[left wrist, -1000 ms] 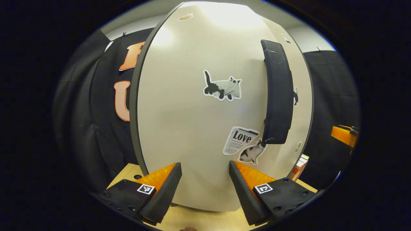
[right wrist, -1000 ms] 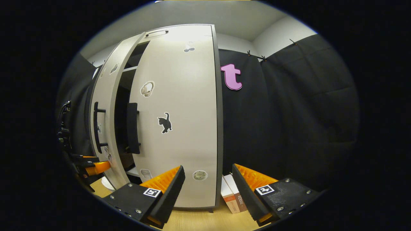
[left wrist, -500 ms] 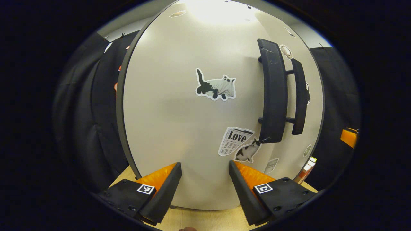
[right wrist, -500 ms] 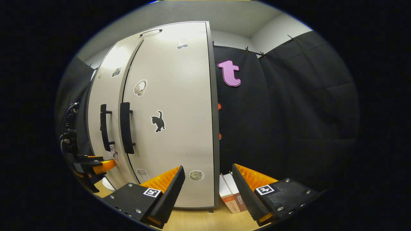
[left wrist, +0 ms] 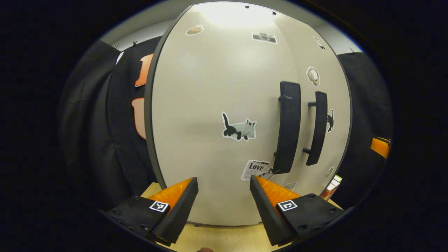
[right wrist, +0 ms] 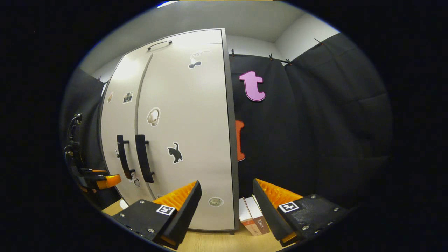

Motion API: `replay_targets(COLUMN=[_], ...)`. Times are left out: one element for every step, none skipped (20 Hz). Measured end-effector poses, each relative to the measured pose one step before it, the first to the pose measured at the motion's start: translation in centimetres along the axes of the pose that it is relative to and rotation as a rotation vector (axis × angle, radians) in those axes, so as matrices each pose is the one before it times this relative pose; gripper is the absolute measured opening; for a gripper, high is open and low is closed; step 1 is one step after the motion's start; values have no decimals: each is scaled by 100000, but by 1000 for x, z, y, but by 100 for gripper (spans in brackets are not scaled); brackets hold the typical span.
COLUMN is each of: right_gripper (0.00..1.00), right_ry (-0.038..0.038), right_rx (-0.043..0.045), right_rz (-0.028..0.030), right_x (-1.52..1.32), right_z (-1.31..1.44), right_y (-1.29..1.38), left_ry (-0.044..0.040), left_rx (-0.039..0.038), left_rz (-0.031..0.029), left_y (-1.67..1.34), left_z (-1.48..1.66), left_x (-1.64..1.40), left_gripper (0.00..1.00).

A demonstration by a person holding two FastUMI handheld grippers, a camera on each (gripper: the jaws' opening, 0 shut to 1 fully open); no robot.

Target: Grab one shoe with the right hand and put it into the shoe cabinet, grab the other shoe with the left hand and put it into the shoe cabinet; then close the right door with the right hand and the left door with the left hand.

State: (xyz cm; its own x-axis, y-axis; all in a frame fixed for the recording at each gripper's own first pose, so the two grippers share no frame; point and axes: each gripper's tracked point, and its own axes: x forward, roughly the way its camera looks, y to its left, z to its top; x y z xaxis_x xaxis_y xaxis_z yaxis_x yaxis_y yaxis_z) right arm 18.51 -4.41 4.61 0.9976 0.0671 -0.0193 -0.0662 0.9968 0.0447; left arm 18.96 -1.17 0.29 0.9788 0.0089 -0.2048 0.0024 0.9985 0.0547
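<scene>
Left gripper view faces the shoe cabinet (left wrist: 217,115) head-on, with its left door (left wrist: 210,105) and right door (left wrist: 332,105) both lying flush. The two black handles (left wrist: 288,131) stand upright side by side near the seam between the doors. Stickers dot the pale door fronts, among them a cat sticker (left wrist: 239,128). The left tongs (left wrist: 224,203) are spread wide, holding nothing, just in front of the left door's lower part, above the wooden bench (left wrist: 224,238).

Right gripper view takes in the cabinet from its right side. The right tongs (right wrist: 227,206) are also spread and empty, near the cabinet's lower right corner. Two books (right wrist: 253,220) stand on the bench just beside the cabinet. The left tongs appear far off by the left door. The shoes are hidden from sight.
</scene>
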Motion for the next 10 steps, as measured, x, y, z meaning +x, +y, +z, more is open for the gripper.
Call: replay_targets(right_gripper=[91,91,91,91,92,91,92,91,91,91], right_ry=[-1066,-736,-37,643,215,-382,-501,-208,-434,-313], right_rx=[-654,-1148,-1673,-1790,-1423,-538,-5,275,-170,-475], right_rz=[354,82,49,-264,-217,-261,74,-108,-180,-461], right_x=[-495,-595,-562,-625,-631,-668,-749,-653,-674,-497], right_z=[908,966,697,399,547,516,561,368,383,286], right_y=[-171,-167,-73,-221,-172,-184,-15,-38,-118,-152], left_ry=[-1421,-1224,-1179,-1461,-2051,-1800,-1258,-775,-189,-363], left_rx=[-924,-590,-257,-173,-112,420,833,855,488,77], left_rz=[-584,-116,-126,-17,-159,85,851,1026,953,1336], left_y=[329,459,641,589,455,625,956,862,971,917], left_z=[1135,1170,1291,1147,1084,1018,845,669,429,486], left_x=[-1231,-1277,-1581,-1393,-1155,-1338,-1206,-1151,-1113,-1013], left_gripper=[97,97,97,97,97,97,96,94,96,96])
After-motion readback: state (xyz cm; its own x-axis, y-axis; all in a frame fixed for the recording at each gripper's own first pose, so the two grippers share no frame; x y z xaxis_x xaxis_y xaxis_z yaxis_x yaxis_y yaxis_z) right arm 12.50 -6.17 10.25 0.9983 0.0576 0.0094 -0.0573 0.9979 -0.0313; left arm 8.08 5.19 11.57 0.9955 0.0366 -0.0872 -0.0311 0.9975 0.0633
